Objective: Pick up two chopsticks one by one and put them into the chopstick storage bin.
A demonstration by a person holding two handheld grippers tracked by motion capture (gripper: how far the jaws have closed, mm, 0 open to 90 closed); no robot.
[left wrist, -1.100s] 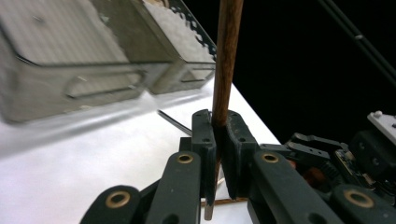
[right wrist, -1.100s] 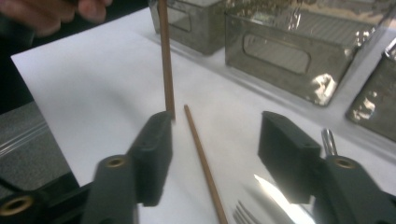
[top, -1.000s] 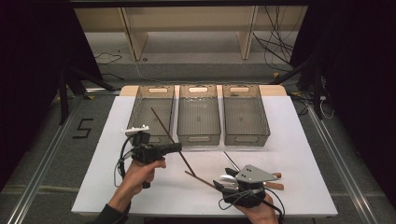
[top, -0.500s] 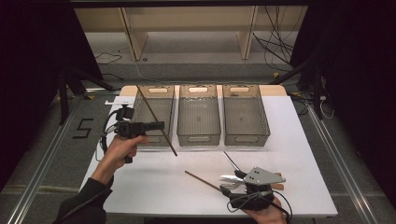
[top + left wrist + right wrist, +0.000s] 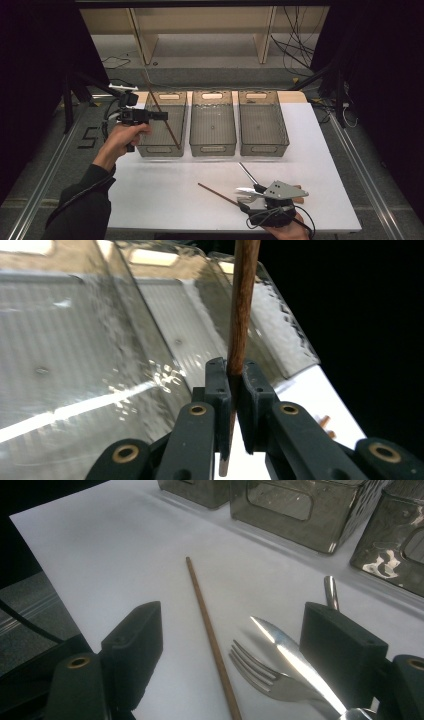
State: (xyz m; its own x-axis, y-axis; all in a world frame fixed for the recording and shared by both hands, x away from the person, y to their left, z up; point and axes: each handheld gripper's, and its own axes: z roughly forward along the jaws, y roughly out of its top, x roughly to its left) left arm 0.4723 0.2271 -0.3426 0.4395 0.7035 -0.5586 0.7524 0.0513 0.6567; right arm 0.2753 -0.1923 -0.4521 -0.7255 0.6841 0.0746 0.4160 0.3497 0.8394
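Note:
My left gripper (image 5: 162, 116) is shut on a brown chopstick (image 5: 167, 127), which slants over the left grey bin (image 5: 161, 148). In the left gripper view the chopstick (image 5: 242, 305) stands up between the closed pads of that gripper (image 5: 233, 377). My right gripper (image 5: 246, 199) rests low at the table's front right. Its jaws have just been opening and stand wide (image 5: 235, 630). Between them on the white table lie a second chopstick (image 5: 210, 640), a fork (image 5: 260, 672) and a shiny knife blade (image 5: 290, 655); neither pad touches them.
A middle bin (image 5: 212, 147) and a right bin (image 5: 263, 147) stand in a row beside the left one at the back of the table (image 5: 150, 195). A metal utensil handle (image 5: 248, 175) lies just behind the right gripper. Dark floor and rails flank the table.
My left hand has carried its chopstick from the table's middle up and to the back left, over the left bin. The right hand has stayed in place.

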